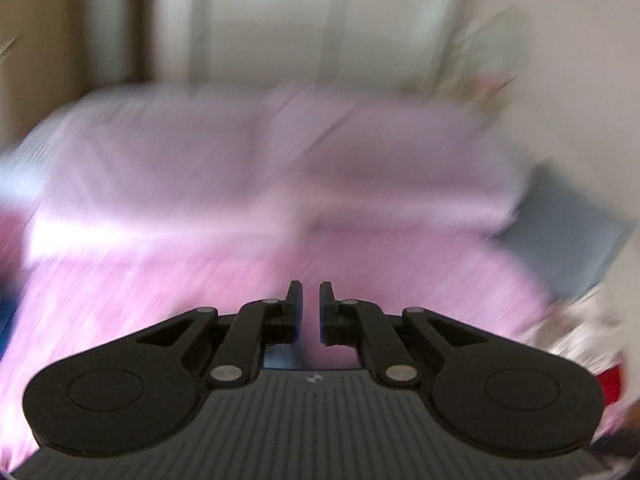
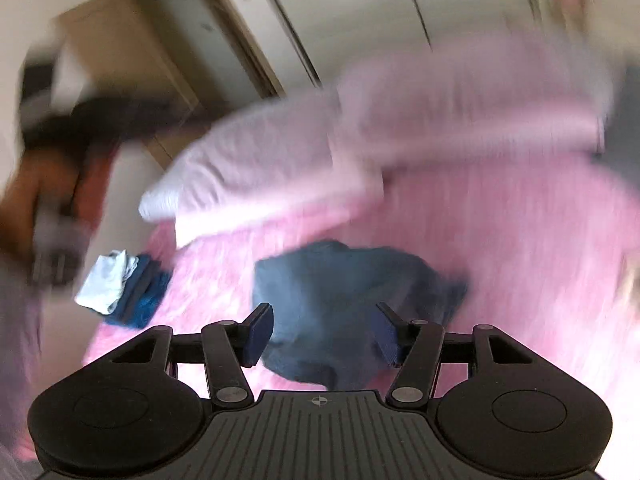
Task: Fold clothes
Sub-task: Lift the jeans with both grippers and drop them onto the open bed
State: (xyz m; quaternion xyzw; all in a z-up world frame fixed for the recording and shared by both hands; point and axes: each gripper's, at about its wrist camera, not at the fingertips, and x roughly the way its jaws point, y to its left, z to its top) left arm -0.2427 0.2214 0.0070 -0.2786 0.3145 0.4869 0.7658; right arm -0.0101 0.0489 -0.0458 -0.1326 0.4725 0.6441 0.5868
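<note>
Step in hand, as judged: reaching for crumpled dark-blue garment (image 2: 352, 304) on pink fluffy bedspread (image 2: 520, 248). Right gripper (image 2: 322, 334) spread, empty above it; left gripper (image 1: 310, 312) nearly closed, empty. Next: descend, pinch an edge.

Counts on the bed: 2 pillows, 1 loose garment, 1 stack.

1 pink bed (image 2: 520, 240) carries 2 pale pink pillows (image 2: 260, 168) (image 2: 472, 100), 1 crumpled dark blue garment (image 2: 352, 292) and 1 small stack of folded clothes (image 2: 124, 288); the blur hides how many pieces lie in it.
</note>
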